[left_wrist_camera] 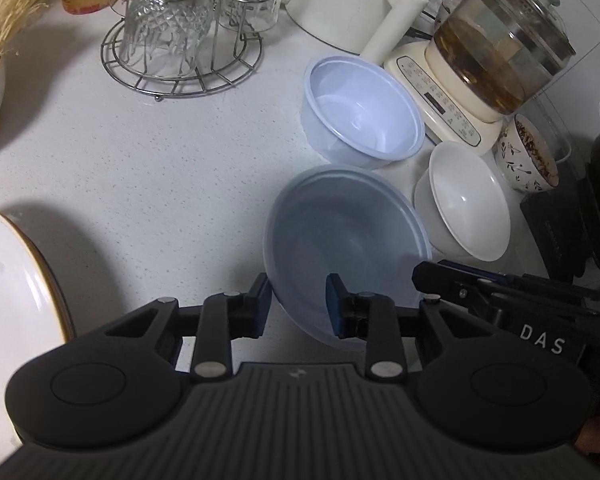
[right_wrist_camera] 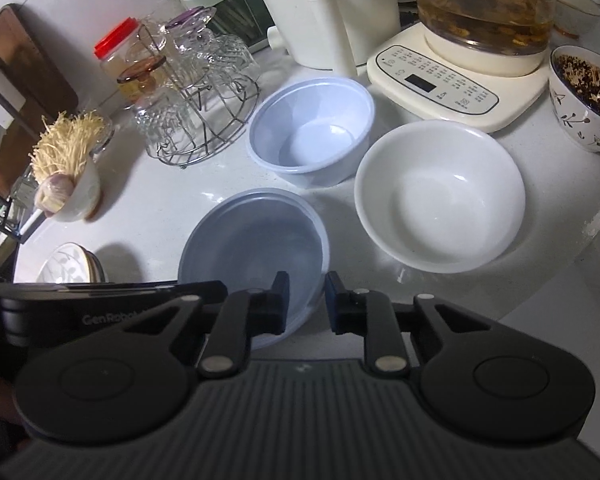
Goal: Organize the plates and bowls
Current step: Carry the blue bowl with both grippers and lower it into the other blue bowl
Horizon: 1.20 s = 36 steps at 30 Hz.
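Note:
A grey-blue translucent plastic bowl (left_wrist_camera: 348,232) (right_wrist_camera: 252,240) stands on the white counter (left_wrist_camera: 160,184). My left gripper (left_wrist_camera: 298,304) straddles its near-left wall, one finger outside and one inside, with a clear gap between them. My right gripper (right_wrist_camera: 306,300) straddles the bowl's near-right rim the same way, its jaws narrower, and a gap still shows on the inner side. A second pale plastic bowl (left_wrist_camera: 364,112) (right_wrist_camera: 312,128) sits just behind. A white ceramic bowl (left_wrist_camera: 468,208) (right_wrist_camera: 440,196) is to the right. Gold-rimmed plates (left_wrist_camera: 12,272) (right_wrist_camera: 66,264) lie at the left.
A cream kettle base (right_wrist_camera: 440,80) with a glass pot, a white cooker (right_wrist_camera: 324,12) and a wire rack of glasses (right_wrist_camera: 196,100) line the back. A patterned bowl (right_wrist_camera: 584,96) with dried bits stands far right. A cup of pale strands (right_wrist_camera: 72,168) is at the left.

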Motion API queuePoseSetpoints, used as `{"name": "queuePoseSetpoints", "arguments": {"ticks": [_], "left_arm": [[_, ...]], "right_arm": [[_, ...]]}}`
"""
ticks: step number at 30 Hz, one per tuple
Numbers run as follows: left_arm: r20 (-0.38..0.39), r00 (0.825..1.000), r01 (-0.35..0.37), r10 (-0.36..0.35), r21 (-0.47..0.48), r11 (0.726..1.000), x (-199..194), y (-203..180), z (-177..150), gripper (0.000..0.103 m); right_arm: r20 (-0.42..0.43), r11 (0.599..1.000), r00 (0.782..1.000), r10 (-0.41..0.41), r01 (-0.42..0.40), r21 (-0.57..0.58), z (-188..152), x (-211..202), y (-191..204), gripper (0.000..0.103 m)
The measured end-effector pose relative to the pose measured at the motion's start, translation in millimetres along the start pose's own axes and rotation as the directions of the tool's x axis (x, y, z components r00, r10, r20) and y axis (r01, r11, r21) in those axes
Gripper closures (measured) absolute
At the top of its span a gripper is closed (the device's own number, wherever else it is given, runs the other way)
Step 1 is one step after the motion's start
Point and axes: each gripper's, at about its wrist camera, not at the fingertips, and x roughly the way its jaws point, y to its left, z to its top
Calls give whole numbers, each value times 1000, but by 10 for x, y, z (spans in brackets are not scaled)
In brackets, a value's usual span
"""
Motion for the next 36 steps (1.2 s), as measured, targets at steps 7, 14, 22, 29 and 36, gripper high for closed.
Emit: {"name": "queuePoseSetpoints", "arguments": {"ticks": [7,14,22,29,36], "left_arm": [[29,998,-49,49,0,999,-177,106,-47,69],[35,996,-87,88,-37,996,-229,277,-119,69],[39,993,-108,110,-54,993,-242,339,-133,69],[76,989,-125,129,-57,991,-402,356,-91,67],[125,985,-113,121,-73,991,-689,269,84,67]], "right_arm": [[3,999,999,33,-33,-43,-36,22,195,81],[-5,997,998,67,-67,-49,-119,94,339,81],[0,996,997,71,-71,-53,-122,102,387,81],[42,997,998,55,-53,-47,-83,-71,366,79],[96,998,994,51,-48,-41,64,-358,377,79]]}}
